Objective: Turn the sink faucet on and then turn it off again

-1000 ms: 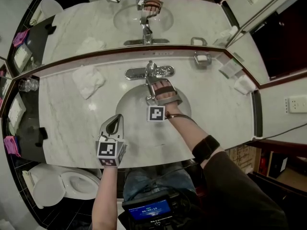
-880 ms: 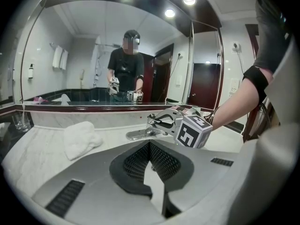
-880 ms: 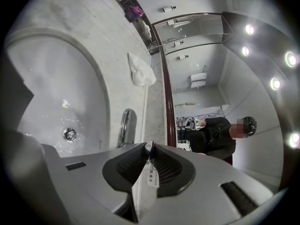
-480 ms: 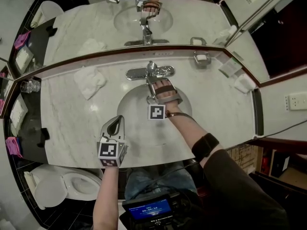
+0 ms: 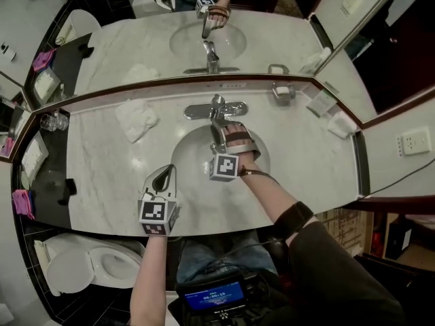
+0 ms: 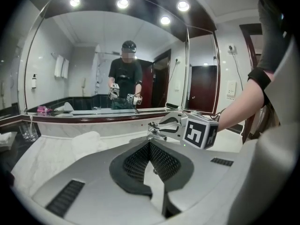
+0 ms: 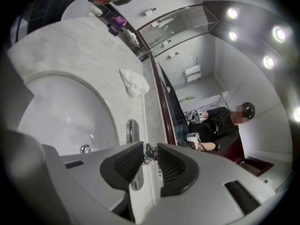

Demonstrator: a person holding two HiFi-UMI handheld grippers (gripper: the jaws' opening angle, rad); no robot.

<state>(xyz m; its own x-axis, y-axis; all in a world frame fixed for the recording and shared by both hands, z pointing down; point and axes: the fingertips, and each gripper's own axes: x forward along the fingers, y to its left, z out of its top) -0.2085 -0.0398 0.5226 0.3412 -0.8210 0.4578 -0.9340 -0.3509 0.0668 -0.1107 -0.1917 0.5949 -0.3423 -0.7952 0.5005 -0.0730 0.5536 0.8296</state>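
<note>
Head view shows the faucet (image 5: 216, 107) at the back of the sink (image 5: 194, 156), which is set in the counter (image 5: 102, 175). The right gripper (image 7: 150, 150) has just been opening. Its jaws stand narrowly apart with the faucet's lever in the gap, pads not pressing it. The left gripper (image 6: 150, 146) is closed and empty, near the sink's front edge. No water shows, so I cannot tell which turn is done. Count: one faucet, one sink, one cloth (image 5: 136, 119), two grippers.
</note>
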